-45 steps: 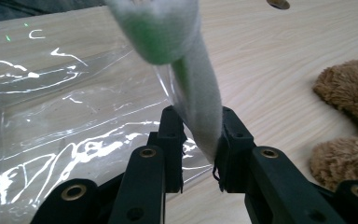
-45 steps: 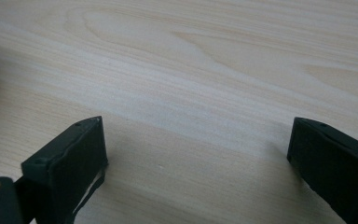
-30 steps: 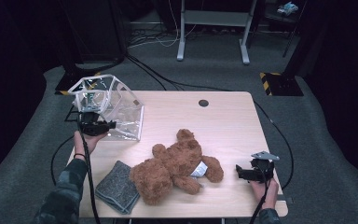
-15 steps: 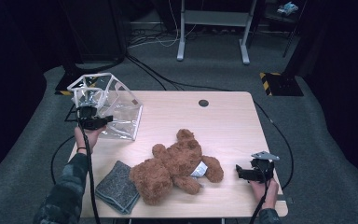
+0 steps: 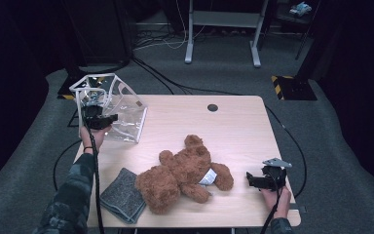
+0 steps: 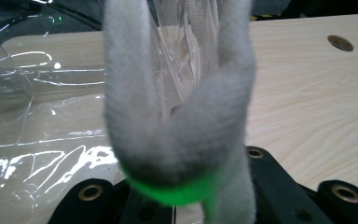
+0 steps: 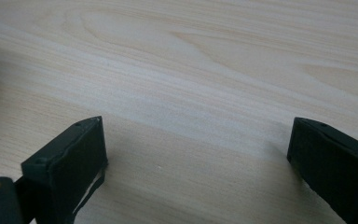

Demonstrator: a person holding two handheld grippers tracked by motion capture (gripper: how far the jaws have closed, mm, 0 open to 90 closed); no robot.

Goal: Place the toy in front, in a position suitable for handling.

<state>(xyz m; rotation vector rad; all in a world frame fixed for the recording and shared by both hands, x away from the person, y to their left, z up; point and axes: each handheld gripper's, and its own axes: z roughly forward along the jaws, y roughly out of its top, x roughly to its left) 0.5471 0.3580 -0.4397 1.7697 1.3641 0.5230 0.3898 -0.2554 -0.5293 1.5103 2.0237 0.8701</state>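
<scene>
From the high view, my left gripper (image 5: 108, 119) has hold of the clear plastic zip bag with white trim (image 5: 121, 109) at the table's far left corner, lifting its mouth open. The brown plush teddy bear (image 5: 182, 173) lies on its back mid-table, a folded grey cloth (image 5: 123, 196) just beside its head. My right gripper (image 5: 251, 180) sits low by the bear's foot, apart from it. If my left grip is shallow, the bag could slip free and collapse.

The left gripper view shows what the high one cannot — the jaws are closed on a grey-white fabric loop (image 6: 177, 116) of the bag, with crinkled film behind.

In the right gripper view the jaws stand wide apart over the bare light wooden table (image 7: 205, 70), holding nothing — closing from here would miss the bear.
</scene>
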